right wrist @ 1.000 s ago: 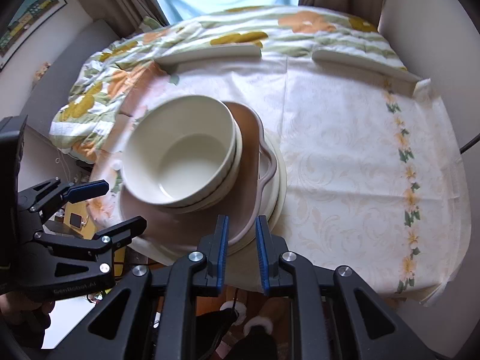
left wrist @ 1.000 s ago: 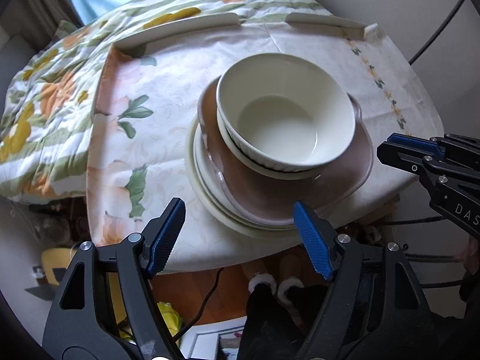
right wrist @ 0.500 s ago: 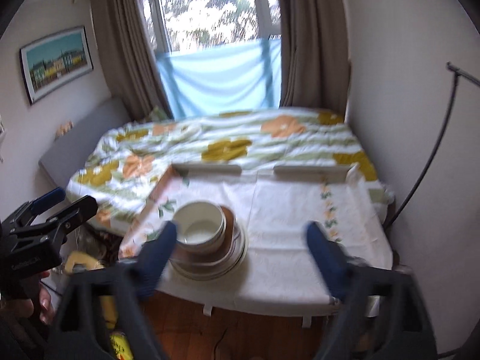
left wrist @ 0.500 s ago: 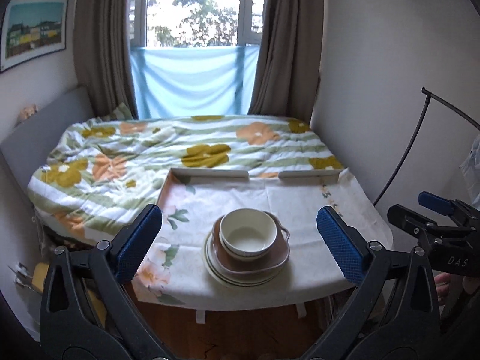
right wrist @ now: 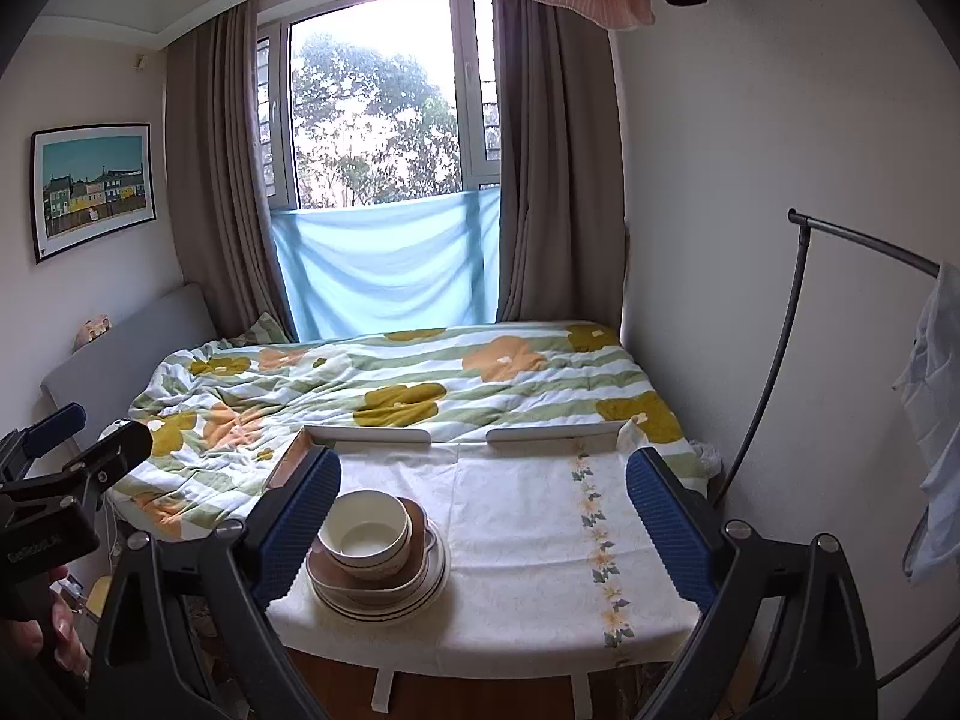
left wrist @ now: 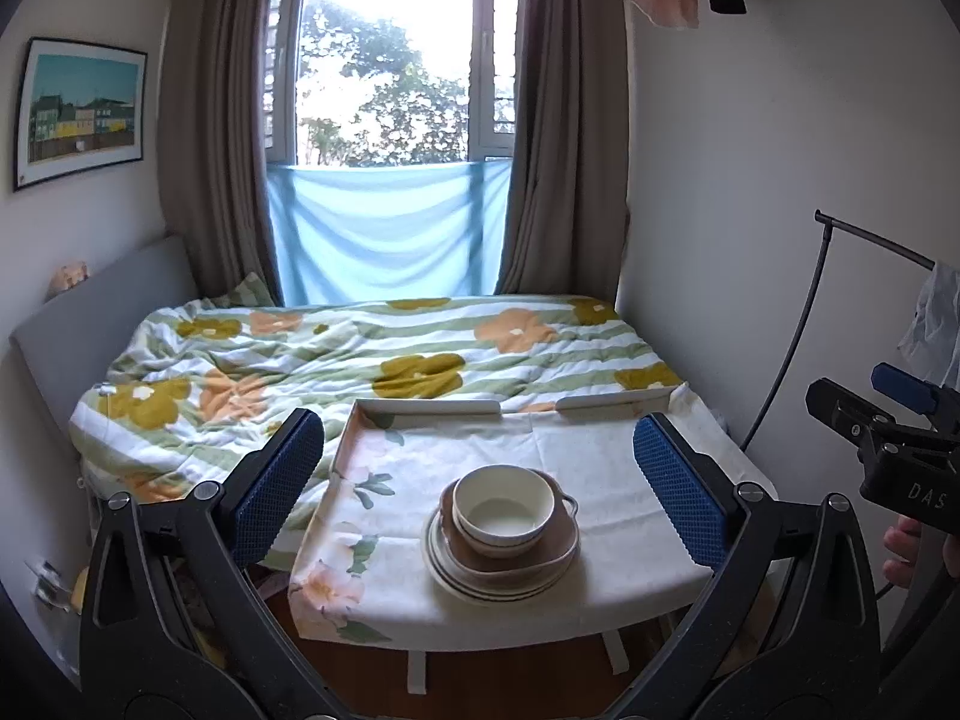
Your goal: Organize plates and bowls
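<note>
A cream bowl (left wrist: 503, 504) sits on a brown handled plate (left wrist: 522, 561), which tops a stack of cream plates (left wrist: 474, 585) near the front edge of the cloth-covered table (left wrist: 600, 480). My left gripper (left wrist: 474, 429) hangs well back from the stack and above it, open, with nothing between its blue pads (left wrist: 279, 486). In the right wrist view the same bowl (right wrist: 366, 531), brown plate (right wrist: 372, 587) and cream plates (right wrist: 435, 579) lie at the table's left front. My right gripper (right wrist: 485, 461) is open and empty too, equally far back.
A bed with a flowered duvet (left wrist: 390, 354) lies behind the table, under a curtained window (left wrist: 384, 90). A dark clothes rack (right wrist: 798, 300) curves up along the right wall. The table's white cloth (right wrist: 540, 528) stretches right of the stack. Fingers of a hand (left wrist: 900, 546) show at the right edge.
Both grippers rose and drew back from just above the stack, tilting up to show the room. The right jaws went from shut to wide open, and the left jaws widened.
</note>
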Tool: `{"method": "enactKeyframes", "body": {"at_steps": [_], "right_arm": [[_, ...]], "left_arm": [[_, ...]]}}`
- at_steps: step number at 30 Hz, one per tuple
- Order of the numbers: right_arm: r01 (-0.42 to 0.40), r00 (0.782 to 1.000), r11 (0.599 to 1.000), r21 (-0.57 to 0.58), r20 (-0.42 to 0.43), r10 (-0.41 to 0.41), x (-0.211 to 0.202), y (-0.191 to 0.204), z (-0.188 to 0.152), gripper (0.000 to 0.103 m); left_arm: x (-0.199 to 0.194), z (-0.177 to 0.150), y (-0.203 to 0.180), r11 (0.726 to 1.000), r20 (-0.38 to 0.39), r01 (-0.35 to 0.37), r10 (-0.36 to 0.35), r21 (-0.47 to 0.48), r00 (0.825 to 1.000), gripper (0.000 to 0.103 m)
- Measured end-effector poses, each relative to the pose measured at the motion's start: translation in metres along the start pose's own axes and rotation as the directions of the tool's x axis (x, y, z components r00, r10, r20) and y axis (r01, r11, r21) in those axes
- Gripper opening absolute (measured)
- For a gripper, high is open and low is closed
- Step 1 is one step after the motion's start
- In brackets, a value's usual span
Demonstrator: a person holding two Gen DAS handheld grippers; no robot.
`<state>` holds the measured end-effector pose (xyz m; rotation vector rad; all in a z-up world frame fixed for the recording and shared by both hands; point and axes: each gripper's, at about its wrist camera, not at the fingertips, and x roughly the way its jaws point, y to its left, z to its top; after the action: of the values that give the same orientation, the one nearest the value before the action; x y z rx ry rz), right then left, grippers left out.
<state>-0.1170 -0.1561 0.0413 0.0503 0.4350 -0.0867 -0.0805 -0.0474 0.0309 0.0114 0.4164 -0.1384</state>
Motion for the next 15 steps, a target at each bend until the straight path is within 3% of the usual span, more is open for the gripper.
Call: {"method": "enactKeyframes", "body": {"at_steps": [15], "right_arm": [[0.007, 1.0, 1.0, 0.004, 0.009, -0.007, -0.0039, 0.0039, -0.0007, 0.095]], "left_arm": [[-0.0094, -0.0008, -0.0039, 0.999, 0.017, -0.023, 0.022, 0.035, 1.0, 0.103]]}}
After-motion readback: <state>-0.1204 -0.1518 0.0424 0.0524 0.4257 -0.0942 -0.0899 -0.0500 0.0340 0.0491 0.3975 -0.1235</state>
